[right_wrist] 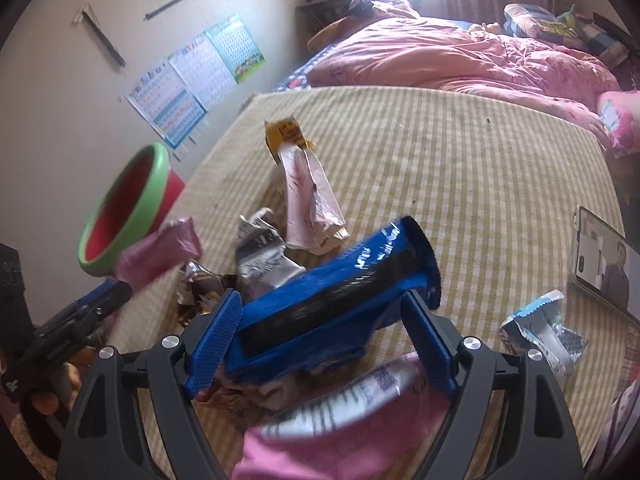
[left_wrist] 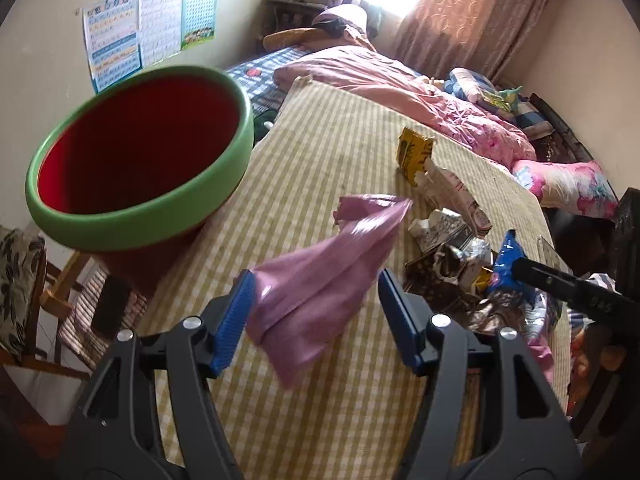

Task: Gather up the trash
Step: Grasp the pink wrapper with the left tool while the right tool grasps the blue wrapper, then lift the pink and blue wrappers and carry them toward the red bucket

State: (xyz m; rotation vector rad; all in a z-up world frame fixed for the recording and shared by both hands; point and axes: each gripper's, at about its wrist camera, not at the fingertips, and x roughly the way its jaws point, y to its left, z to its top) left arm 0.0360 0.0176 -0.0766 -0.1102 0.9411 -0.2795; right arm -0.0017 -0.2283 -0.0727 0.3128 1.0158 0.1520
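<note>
A red bin with a green rim (left_wrist: pixel 132 216) stands tilted at the table's left edge, also seen from the right wrist (right_wrist: pixel 156 184). My left gripper (left_wrist: pixel 316 276) is open. A blurred purple-pink wrapper (left_wrist: pixel 332 248) lies loose between its blue pads, brushing the left one. From the right wrist, this wrapper (right_wrist: pixel 160 252) shows just above the left gripper (right_wrist: pixel 112 292), beside the bin. My right gripper (right_wrist: pixel 320 298) is shut on a wide blue packet (right_wrist: pixel 340 292) lifted over the trash pile. That blue packet (left_wrist: pixel 508 256) sticks up at the right gripper's tip (left_wrist: pixel 520 266).
On the yellow-striped tablecloth (right_wrist: pixel 460 168) lie a yellow packet (right_wrist: pixel 284 132), a pinkish-white wrapper (right_wrist: pixel 312 200), a black-and-white wrapper (right_wrist: pixel 260 256), brown foil (left_wrist: pixel 432 276) and a blue-white wrapper (right_wrist: pixel 540 328). A phone (right_wrist: pixel 604 256) leans at the right edge. A bed with a pink quilt (left_wrist: pixel 392 80) lies behind.
</note>
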